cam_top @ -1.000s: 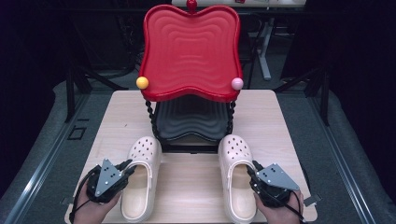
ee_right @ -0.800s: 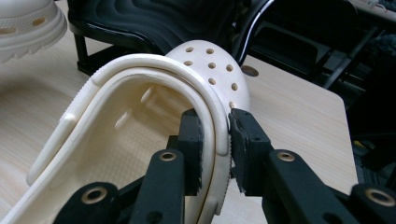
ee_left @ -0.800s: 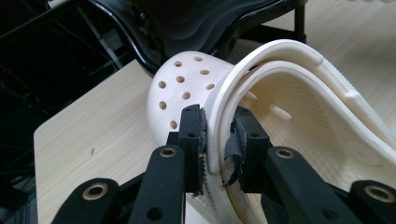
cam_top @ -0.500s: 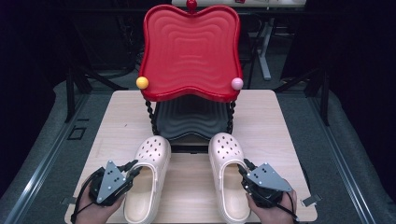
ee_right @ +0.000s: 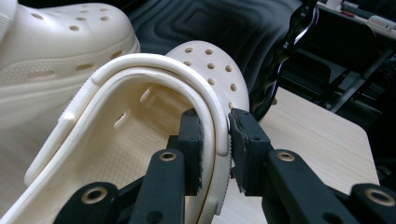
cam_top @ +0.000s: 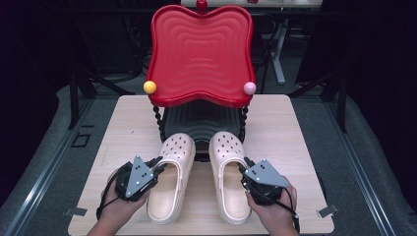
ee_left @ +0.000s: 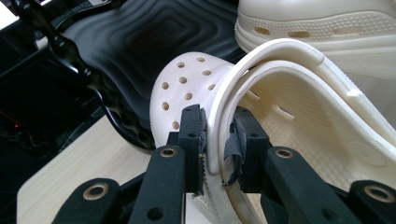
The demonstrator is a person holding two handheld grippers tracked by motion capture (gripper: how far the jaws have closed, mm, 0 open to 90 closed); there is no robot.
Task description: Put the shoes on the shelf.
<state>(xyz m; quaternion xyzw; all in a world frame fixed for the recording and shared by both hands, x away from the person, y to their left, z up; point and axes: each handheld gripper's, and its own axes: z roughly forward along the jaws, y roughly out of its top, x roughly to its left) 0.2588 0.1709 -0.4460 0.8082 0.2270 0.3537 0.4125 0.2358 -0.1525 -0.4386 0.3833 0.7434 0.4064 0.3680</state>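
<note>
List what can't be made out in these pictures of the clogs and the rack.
- Black lower tray, high view: mostly hidden under the red tray.
- Left clog and right clog toes: too foreshortened to tell whether they touch the rack.
- Left gripper and right gripper views: clog heels cut off by the frame edges.

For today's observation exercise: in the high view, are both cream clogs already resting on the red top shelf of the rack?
No: both cream clogs lie on the wooden table, toes toward the black lower shelf, while the red top shelf holds nothing.
</note>
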